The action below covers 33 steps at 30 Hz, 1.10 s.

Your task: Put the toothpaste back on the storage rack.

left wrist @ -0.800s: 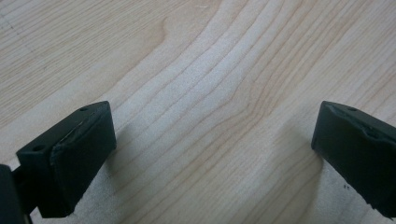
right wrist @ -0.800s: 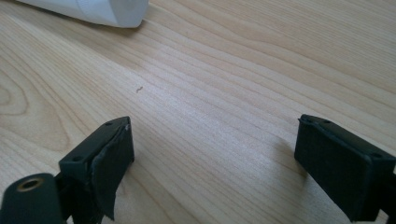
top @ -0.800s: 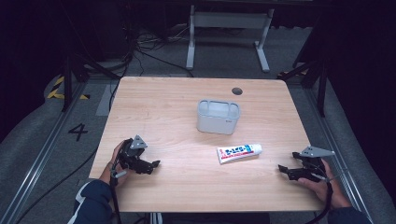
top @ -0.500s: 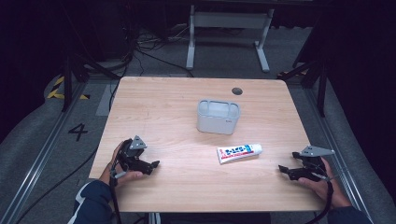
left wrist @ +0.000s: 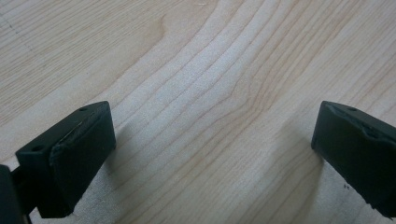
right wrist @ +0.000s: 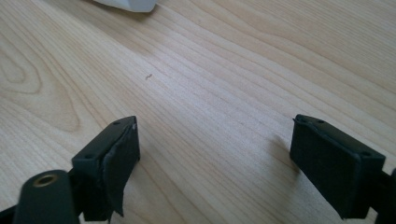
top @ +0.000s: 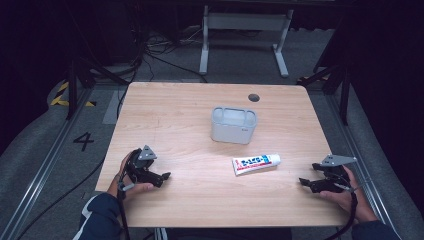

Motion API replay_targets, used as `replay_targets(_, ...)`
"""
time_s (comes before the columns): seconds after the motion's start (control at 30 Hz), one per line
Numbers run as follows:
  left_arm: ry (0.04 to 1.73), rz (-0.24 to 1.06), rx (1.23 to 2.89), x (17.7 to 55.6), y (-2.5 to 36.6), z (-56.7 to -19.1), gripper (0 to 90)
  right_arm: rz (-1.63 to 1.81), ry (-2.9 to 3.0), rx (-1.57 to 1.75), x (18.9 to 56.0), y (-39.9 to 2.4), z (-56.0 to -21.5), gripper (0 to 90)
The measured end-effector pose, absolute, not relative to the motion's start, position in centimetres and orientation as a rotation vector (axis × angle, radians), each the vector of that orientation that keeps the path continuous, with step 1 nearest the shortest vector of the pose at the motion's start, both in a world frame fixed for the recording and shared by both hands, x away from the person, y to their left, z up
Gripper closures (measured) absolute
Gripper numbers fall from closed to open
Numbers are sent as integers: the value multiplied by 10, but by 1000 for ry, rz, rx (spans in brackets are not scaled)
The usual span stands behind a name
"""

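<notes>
On the light wooden table (top: 180, 115), I rest my left gripper (top: 162, 177) at about 8 o'clock and my right gripper (top: 303, 182) at about 4 o'clock, each set low near the front edge with its jaws spread wide and nothing but bare wood grain between them. The toothpaste tube (top: 256, 163), white with blue and red print, lies flat just to the 5 o'clock side of centre, between the two grippers and nearer my right one, apart from both. The pale grey container (top: 233, 125) stands upright at centre, just behind the tube.
</notes>
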<state>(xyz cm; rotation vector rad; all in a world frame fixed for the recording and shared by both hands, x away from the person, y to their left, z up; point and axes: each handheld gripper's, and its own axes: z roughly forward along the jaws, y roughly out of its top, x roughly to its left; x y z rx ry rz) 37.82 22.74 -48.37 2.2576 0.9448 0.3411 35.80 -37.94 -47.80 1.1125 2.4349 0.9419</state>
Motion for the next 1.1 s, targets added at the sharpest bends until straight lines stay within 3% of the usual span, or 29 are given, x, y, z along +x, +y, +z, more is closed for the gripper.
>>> replay_targets(0.6,945,341,2257,378,228,-484,2,963,2535,898,364,-355,-445,233)
replay_targets(1.1,944,343,2258,378,228,-484,2,930,2642,653,389,-298,-413,237)
